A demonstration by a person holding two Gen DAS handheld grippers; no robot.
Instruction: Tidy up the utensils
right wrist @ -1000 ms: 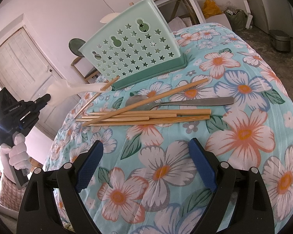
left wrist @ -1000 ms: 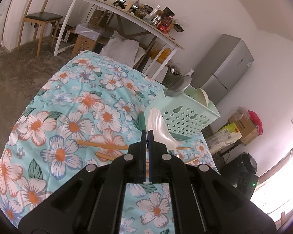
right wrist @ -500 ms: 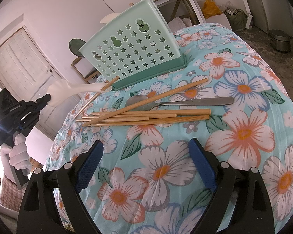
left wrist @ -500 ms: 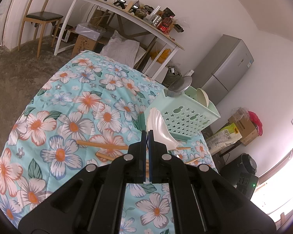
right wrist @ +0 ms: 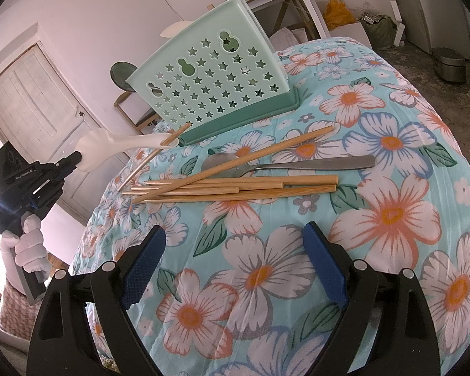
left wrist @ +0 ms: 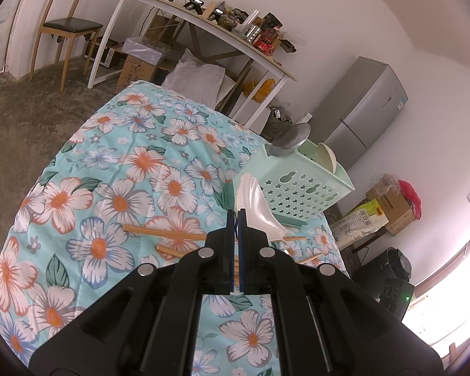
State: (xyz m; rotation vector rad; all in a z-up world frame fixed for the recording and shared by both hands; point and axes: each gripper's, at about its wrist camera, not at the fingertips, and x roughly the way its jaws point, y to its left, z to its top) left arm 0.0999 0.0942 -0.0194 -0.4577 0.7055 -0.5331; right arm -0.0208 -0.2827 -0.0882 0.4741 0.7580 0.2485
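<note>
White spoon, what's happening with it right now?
Left tongs shut on white spoon, held aloft. Right tongs open, empty. Chopsticks, metal spoon on cloth.

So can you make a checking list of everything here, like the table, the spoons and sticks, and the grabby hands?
Surface: floral cloth over the table.
Job's things: wooden chopsticks and metal spoon lie loose; green holder already holds some utensils.
Clutter: nothing seen.
Grippers: left gripper shut on white spoon; right gripper open, empty.
Cables: nothing seen.
Surroundings: desk, chair, fridge, door.
</note>
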